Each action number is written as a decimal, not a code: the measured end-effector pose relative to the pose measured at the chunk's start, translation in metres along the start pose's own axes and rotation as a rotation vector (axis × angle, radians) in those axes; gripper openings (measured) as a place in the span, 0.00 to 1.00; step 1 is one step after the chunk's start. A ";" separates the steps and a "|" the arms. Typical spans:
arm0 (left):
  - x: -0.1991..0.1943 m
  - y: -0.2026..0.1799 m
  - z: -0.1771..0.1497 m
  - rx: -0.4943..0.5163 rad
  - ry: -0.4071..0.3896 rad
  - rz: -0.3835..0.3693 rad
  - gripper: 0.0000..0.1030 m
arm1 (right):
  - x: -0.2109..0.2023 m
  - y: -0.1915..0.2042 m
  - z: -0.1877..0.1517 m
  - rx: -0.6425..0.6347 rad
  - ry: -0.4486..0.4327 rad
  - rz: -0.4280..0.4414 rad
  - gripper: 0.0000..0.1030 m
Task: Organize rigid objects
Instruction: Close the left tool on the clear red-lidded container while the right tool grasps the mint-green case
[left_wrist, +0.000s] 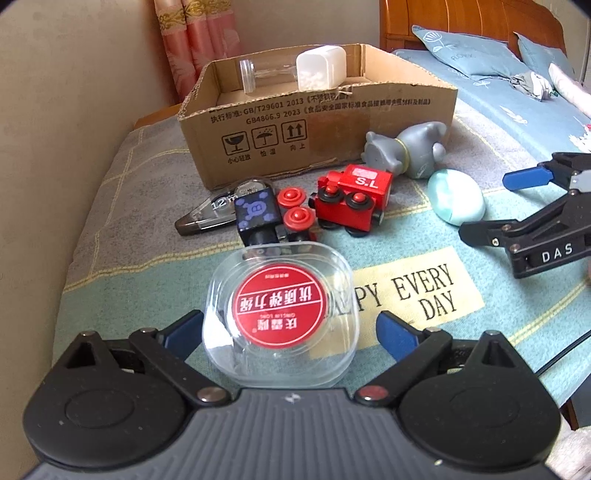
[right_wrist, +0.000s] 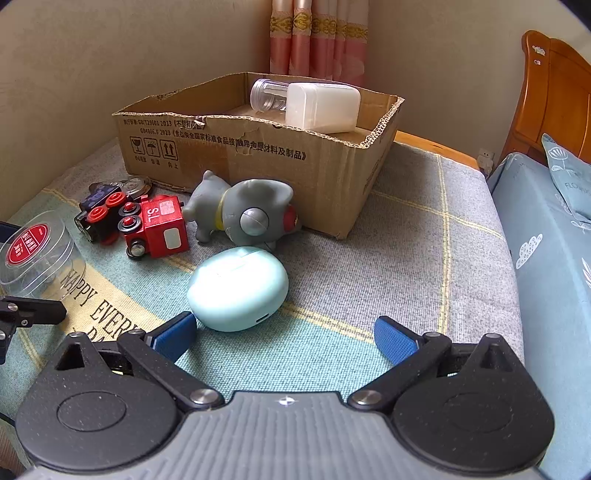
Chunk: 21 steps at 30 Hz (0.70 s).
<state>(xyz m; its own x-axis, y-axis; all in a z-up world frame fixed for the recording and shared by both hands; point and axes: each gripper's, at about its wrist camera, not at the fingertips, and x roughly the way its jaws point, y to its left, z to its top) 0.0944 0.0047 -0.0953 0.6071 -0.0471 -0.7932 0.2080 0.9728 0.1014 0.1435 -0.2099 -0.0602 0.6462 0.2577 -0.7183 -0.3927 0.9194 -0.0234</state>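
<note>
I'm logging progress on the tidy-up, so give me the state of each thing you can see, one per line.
Cardboard box: open-topped, upright.
White container: in the box, on its side.
Clear jar: in the box, on its side.
Clear round case: upright, between open jaws.
Red toy train: tipped over.
Grey figurine: lying down.
Mint case: closed.
Left hand-held gripper: open.
Right hand-held gripper: open, empty.

Cardboard box (right_wrist: 258, 147) at back of blanket (right_wrist: 406, 258), bottle (right_wrist: 321, 107) and vial (right_wrist: 266, 92) inside. Before box: toy cat (right_wrist: 243, 214), toy train (right_wrist: 155, 225) to its left, oval case (right_wrist: 236, 288) nearer. Clear tub (left_wrist: 280, 314) between left hand-held gripper (left_wrist: 291, 332) fingers.
</note>
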 end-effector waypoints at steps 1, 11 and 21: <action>0.000 0.001 0.000 -0.009 -0.004 -0.011 0.90 | 0.000 0.000 0.000 -0.001 0.000 0.000 1.00; 0.002 0.018 -0.001 -0.090 -0.010 -0.067 0.75 | 0.015 0.007 0.019 -0.139 0.018 0.135 1.00; 0.003 0.018 -0.001 -0.074 -0.012 -0.071 0.75 | 0.021 0.021 0.032 -0.313 0.052 0.288 1.00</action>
<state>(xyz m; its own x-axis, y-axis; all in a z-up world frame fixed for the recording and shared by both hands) 0.0993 0.0222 -0.0967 0.6023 -0.1186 -0.7894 0.1938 0.9810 0.0005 0.1696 -0.1753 -0.0530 0.4504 0.4682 -0.7602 -0.7373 0.6753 -0.0209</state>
